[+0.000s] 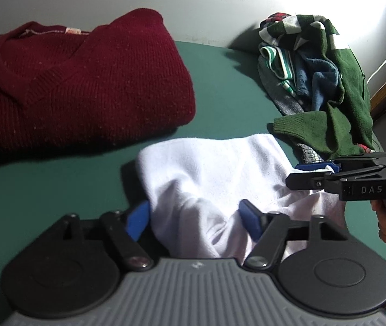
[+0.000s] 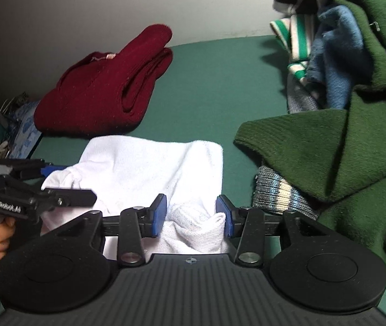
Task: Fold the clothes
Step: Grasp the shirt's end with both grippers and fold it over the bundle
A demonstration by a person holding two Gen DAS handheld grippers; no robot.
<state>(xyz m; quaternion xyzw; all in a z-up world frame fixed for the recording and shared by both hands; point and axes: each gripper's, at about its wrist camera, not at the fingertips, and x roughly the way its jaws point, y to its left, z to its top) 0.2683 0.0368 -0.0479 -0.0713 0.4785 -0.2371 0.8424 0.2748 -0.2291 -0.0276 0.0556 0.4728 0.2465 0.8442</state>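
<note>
Here, a white cloth (image 1: pixel 214 179) lies bunched on a green table (image 1: pixel 220 87), near its front edge, with both grippers at its near side. The left wrist view shows the left gripper (image 1: pixel 195 221) with its jaws spread wide, white fabric lying loosely between the blue pads (image 1: pixel 250 218) without being squeezed. The right wrist view shows the right gripper (image 2: pixel 191 216) with its jaws partly closed around a raised fold of the cloth (image 2: pixel 152 168), the pads touching the fabric on both sides. Only the left view shows the right gripper (image 1: pixel 315 169) from the side, a corner of white cloth caught between its tips. Only the right view shows the left gripper (image 2: pixel 57 179) from the side, along with clutter (image 2: pixel 11 125) past the table's left edge. A folded maroon sweater (image 1: pixel 84 81) sits at the back left, well apart from the cloth; the right view (image 2: pixel 106 89) reveals its stacked layers edge-on. A pile (image 1: pixel 320 81) of unfolded clothes, topped by a green knit (image 2: pixel 342 149), stands at the right, with a striped grey cuff (image 2: pixel 280 193) just beside the right gripper.
</note>
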